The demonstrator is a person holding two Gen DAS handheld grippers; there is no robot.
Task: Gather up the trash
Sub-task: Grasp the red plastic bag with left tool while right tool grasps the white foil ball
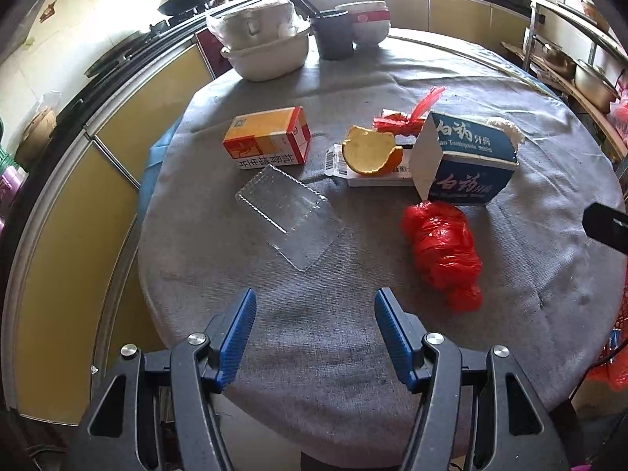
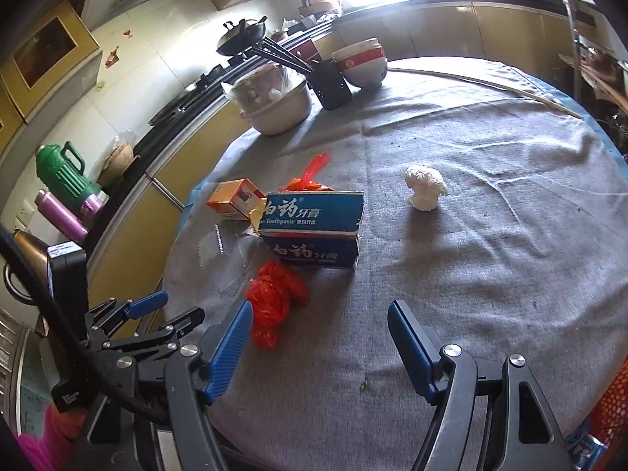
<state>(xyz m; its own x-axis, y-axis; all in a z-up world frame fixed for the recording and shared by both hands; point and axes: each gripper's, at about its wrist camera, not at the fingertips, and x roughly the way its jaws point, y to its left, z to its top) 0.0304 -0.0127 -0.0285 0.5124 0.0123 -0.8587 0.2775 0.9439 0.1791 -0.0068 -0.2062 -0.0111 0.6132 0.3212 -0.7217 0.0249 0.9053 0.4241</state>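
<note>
1. Trash lay scattered over the grey-clothed round desk [image 1: 314,353]: a crumpled red plastic bag [image 1: 443,253] sat right of centre in the left wrist view, just below a blue toothpaste box [image 1: 467,161] with one end flap open.
2. An orange peel [image 1: 371,151] rested on a flat white carton [image 1: 369,178] near the middle, touching the blue box's left side; a red bag strip [image 1: 408,115] stuck up behind it.
3. An orange-and-white medicine box [image 1: 269,139] stood left of centre, with a clear plastic tray [image 1: 290,214] just below it.
4. A white tissue wad [image 2: 426,188] lay alone, upper right of centre in the right wrist view, well apart from the boxes.
5. The left tongs [image 1: 314,314] hovered apart at the bottom of their frame, holding nothing.
6. The right tongs [image 2: 320,327] were likewise spread and empty, the red bag near their left finger.
7. Bowls [image 1: 367,23] and a dark cup [image 1: 333,35] sat at the desk's far edge.
</note>
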